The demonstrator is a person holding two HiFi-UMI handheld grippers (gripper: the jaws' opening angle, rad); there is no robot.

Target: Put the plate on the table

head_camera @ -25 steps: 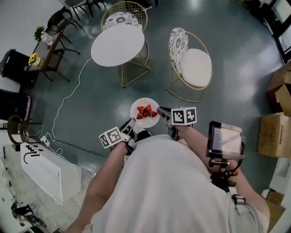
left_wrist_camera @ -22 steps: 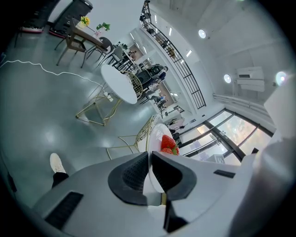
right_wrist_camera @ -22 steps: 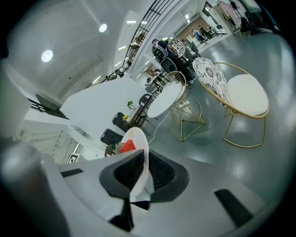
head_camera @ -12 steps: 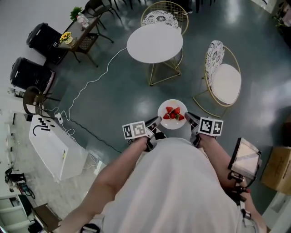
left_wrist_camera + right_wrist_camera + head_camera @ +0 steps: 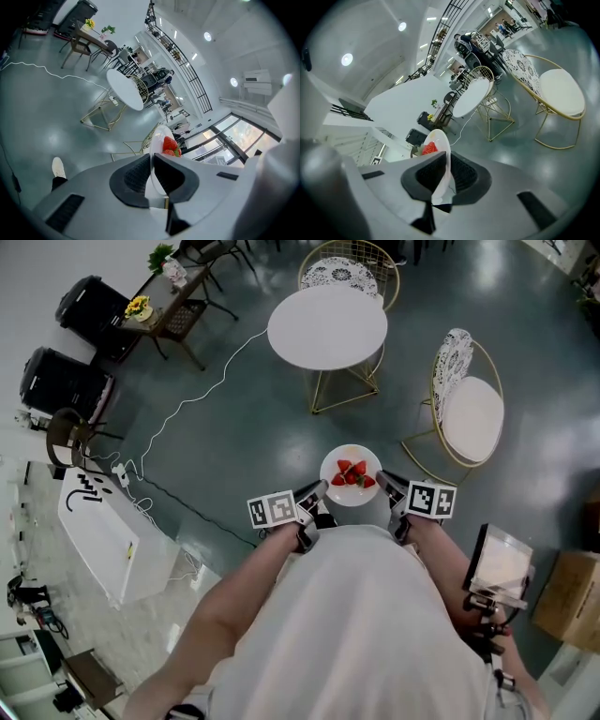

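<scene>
The plate (image 5: pixel 351 476) of strawberries (image 5: pixel 353 474) hangs level over the floor. The left gripper (image 5: pixel 317 494) and right gripper (image 5: pixel 389 489) each have their jaws clamped on opposite edges of its rim, probably so that the fruit does not slide. The round white tabletop (image 5: pixel 327 314) stands well ahead of the jaws, so the plate has yet to reach it.

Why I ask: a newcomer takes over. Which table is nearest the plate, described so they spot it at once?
On the grey floor, beyond the plate of strawberries, stands a round table by two gold wire chairs. Its white top on a gold frame sets it apart from the dark side table carrying flowers.
</scene>
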